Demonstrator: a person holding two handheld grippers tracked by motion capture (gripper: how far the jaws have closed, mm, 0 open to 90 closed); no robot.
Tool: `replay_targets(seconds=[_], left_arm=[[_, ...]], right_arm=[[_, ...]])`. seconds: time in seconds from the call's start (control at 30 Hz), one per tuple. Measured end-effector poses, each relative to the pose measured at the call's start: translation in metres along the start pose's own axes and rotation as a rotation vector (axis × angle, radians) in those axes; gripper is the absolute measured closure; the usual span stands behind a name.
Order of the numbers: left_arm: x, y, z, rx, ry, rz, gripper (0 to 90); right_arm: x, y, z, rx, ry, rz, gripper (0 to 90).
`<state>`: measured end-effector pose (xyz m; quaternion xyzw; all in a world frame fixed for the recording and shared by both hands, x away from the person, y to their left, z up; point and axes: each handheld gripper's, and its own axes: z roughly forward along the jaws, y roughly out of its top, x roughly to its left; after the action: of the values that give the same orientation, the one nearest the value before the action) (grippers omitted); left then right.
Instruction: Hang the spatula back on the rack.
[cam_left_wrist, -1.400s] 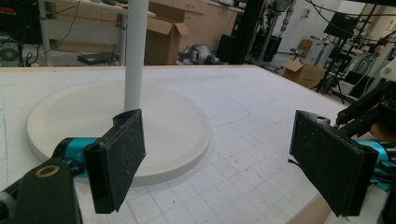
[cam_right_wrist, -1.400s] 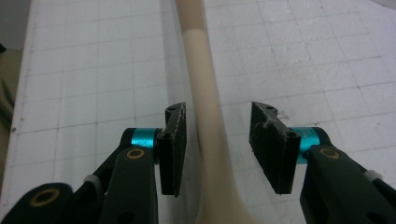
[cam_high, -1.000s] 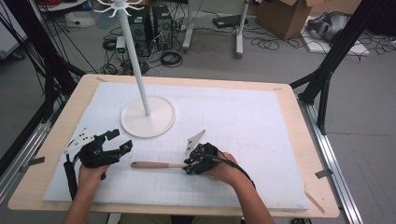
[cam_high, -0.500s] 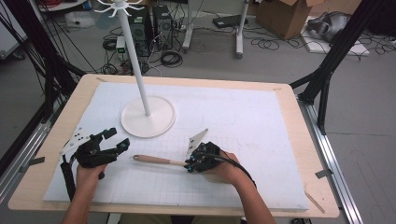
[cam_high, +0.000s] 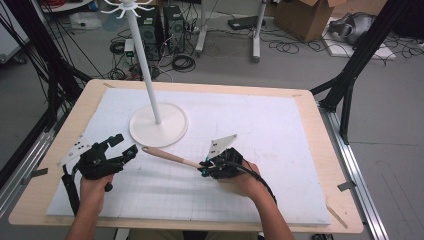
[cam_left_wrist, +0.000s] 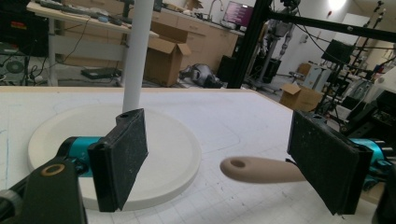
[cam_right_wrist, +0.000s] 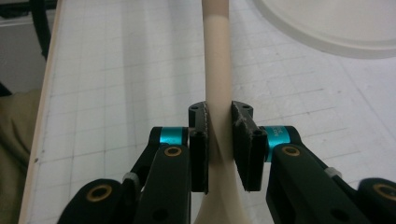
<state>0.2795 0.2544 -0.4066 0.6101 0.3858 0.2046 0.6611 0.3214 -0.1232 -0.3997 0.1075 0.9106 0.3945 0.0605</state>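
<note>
Right gripper (cam_high: 204, 168) clamped on the beige utensil handle (cam_high: 167, 157), near the table's (cam_high: 330, 210) front edge.
Keep the grip firm and level; guide the holed end squarely between the left gripper's (cam_high: 131, 148) wide-apart jaws, clear of the white stand (cam_high: 159, 125).

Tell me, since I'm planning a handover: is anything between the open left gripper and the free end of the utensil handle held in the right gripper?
Nothing visible. The right gripper is clamped on the beige handle, whose tip points toward the left gripper. In the left gripper view that tip sits in the gap between its open jaws, with the white stand base off to the side.
</note>
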Motion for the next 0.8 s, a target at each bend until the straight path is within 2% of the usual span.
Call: replay_targets(seconds=[0.17,0.23,0.3,0.37,0.4,0.43,0.53,0.7,0.8], left_arm=[[-0.005,-0.001,0.008,0.026,-0.034,-0.034,20.1],[-0.009,-0.001,0.013,0.041,-0.05,-0.034,19.7],[-0.014,-0.001,0.019,0.05,-0.072,-0.031,19.6],[-0.02,0.0,0.026,0.065,-0.09,-0.033,18.9],[-0.022,0.001,0.03,0.072,-0.103,-0.032,18.2],[-0.026,0.002,0.034,0.081,-0.118,-0.03,18.2],[-0.036,0.01,0.045,0.1,-0.158,-0.005,20.0],[-0.051,0.025,0.061,0.097,-0.189,0.022,26.8],[-0.057,0.032,0.071,0.106,-0.196,0.035,30.6]], right_arm=[[0.003,0.001,-0.004,-0.069,-0.056,0.013,77.9],[0.005,0.002,-0.005,-0.112,-0.089,0.023,77.9],[0.006,0.003,-0.005,-0.123,-0.098,0.025,77.9],[0.008,0.005,-0.005,-0.157,-0.118,0.035,77.9],[0.01,0.007,-0.005,-0.195,-0.132,0.037,77.8],[0.01,0.007,-0.005,-0.195,-0.132,0.037,77.8],[0.015,0.011,-0.005,-0.24,-0.153,0.044,77.9],[0.02,0.015,-0.008,-0.327,-0.203,0.064,77.9],[0.02,0.017,-0.009,-0.367,-0.23,0.095,77.9]])
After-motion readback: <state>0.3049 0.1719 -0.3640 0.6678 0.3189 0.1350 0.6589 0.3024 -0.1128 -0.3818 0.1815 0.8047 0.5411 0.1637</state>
